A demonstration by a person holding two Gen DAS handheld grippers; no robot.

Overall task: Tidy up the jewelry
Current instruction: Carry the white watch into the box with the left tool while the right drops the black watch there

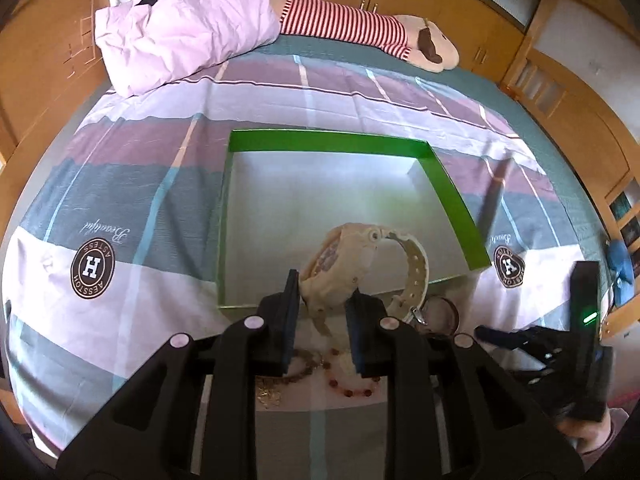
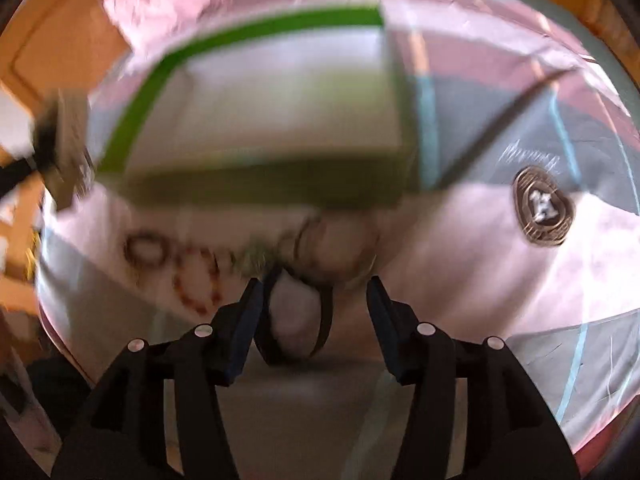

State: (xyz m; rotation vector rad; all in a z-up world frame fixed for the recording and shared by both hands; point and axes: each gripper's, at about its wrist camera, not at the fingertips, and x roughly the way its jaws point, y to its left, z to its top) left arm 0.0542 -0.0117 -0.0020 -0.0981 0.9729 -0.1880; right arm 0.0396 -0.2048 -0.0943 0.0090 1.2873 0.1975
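Note:
My left gripper (image 1: 322, 280) is shut on a cream watch (image 1: 340, 264) and holds it over the near edge of the green box (image 1: 452, 184), whose inside is silver. Under it on the bedsheet lie a red bead bracelet (image 1: 356, 388), a gold chain (image 1: 268, 396) and a brown ring-shaped bangle (image 1: 444, 312). My right gripper (image 2: 316, 284) is open, low over the sheet, with a dark bangle (image 2: 296, 328) between its fingers. That view is blurred; the green box (image 2: 132, 120) and the red beads (image 2: 196, 284) show ahead of it.
The bed is covered by a checked sheet with round logos (image 1: 93, 268). A pink pillow (image 1: 184, 28) and a striped plush toy (image 1: 360, 28) lie at the far end. Wooden cupboards surround the bed. The right gripper's body (image 1: 580, 340) shows at right.

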